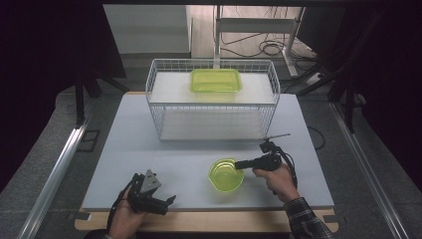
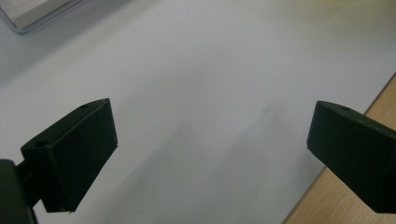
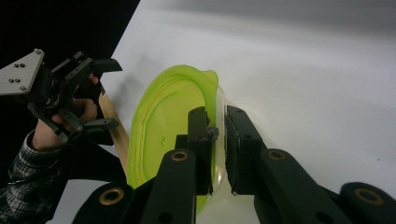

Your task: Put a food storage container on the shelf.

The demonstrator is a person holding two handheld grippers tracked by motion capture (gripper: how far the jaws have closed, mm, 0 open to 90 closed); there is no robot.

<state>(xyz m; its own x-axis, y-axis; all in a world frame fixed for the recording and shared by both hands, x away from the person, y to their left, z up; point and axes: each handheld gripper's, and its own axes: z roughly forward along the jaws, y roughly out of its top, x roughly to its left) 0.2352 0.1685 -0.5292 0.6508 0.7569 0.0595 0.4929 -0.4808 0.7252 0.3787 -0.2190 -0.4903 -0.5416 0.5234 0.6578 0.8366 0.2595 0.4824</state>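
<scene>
A round translucent green bowl (image 1: 225, 175) stands on the white table near its front, right of centre. My right gripper (image 1: 239, 165) reaches it from the right and is shut on its rim. In the right gripper view the two black jaws of that gripper (image 3: 216, 112) pinch the wall of the bowl (image 3: 163, 121), one inside and one outside. My left gripper (image 1: 166, 204) rests at the front left of the table, apart from the bowl. It is open over bare table, with nothing between its jaws (image 2: 210, 130). The left gripper (image 3: 70, 93) also appears beyond the bowl.
A white wire basket (image 1: 211, 104) stands at the back of the table, open toward the front. A rectangular green container (image 1: 215, 80) lies on its upper shelf. The table's wooden front edge (image 2: 373, 112) runs close to the left gripper.
</scene>
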